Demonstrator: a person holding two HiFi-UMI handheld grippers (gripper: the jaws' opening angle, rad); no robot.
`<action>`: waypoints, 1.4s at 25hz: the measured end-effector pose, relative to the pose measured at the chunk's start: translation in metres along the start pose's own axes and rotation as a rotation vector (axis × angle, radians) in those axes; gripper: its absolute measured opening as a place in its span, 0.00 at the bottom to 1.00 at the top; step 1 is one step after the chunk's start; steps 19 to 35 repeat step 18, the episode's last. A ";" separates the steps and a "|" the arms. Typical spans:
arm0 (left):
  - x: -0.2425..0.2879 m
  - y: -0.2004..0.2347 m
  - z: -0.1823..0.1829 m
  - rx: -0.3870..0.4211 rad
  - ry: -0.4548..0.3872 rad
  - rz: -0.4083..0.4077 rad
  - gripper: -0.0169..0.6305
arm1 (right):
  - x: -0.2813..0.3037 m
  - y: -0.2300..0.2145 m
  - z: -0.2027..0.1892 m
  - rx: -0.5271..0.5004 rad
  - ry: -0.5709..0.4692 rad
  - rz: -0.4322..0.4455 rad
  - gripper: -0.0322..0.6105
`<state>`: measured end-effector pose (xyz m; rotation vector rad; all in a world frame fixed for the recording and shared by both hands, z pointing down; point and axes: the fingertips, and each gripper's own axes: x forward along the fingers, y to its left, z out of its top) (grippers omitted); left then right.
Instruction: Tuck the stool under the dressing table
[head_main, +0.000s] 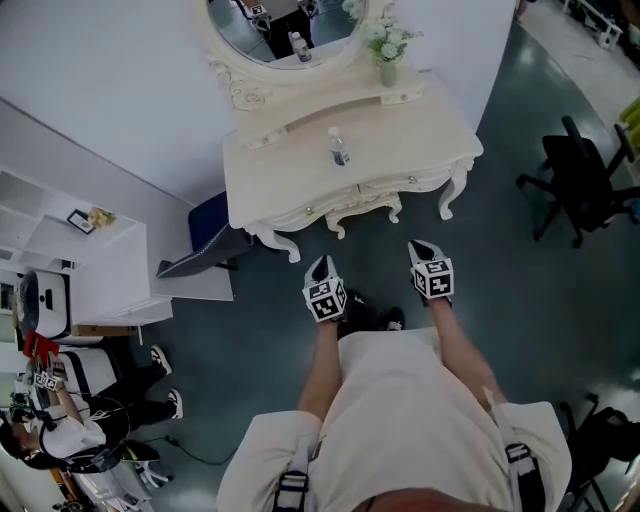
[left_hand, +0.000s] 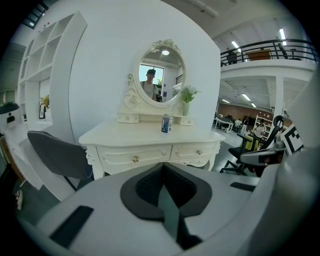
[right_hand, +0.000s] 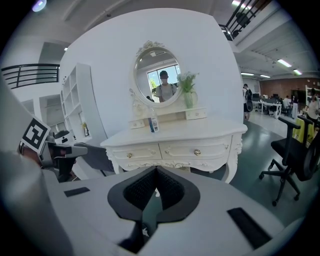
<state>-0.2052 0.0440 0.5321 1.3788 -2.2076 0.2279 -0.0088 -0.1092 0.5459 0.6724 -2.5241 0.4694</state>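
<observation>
Jaws shut and empty on left gripper (head_main: 322, 264) and right gripper (head_main: 419, 247) before the dressing table (head_main: 300, 160), we should first locate the stool, perhaps the grey seat (left_hand: 55, 155) left of that table, then open wide.

Table (head_main: 400, 140): cream, carved — curved legs (head_main: 452, 195), oval mirror (head_main: 285, 25) at its back.
Drawers (right_hand: 185, 149): two, shut, brass knobs.
Pose: upright, level.

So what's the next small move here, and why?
Probably dip a gripper to look under the table: the left gripper and right gripper are both shut on nothing, side by side before it, and no stool shows on the open floor, so it may already be tucked in.
</observation>
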 end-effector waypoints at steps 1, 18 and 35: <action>0.001 0.001 0.001 -0.001 0.000 -0.001 0.05 | 0.001 0.000 0.000 0.002 0.002 -0.002 0.12; -0.003 0.012 0.014 0.071 -0.043 0.011 0.05 | 0.011 0.002 0.015 0.015 0.016 0.007 0.12; -0.003 0.012 0.014 0.071 -0.043 0.011 0.05 | 0.011 0.002 0.015 0.015 0.016 0.007 0.12</action>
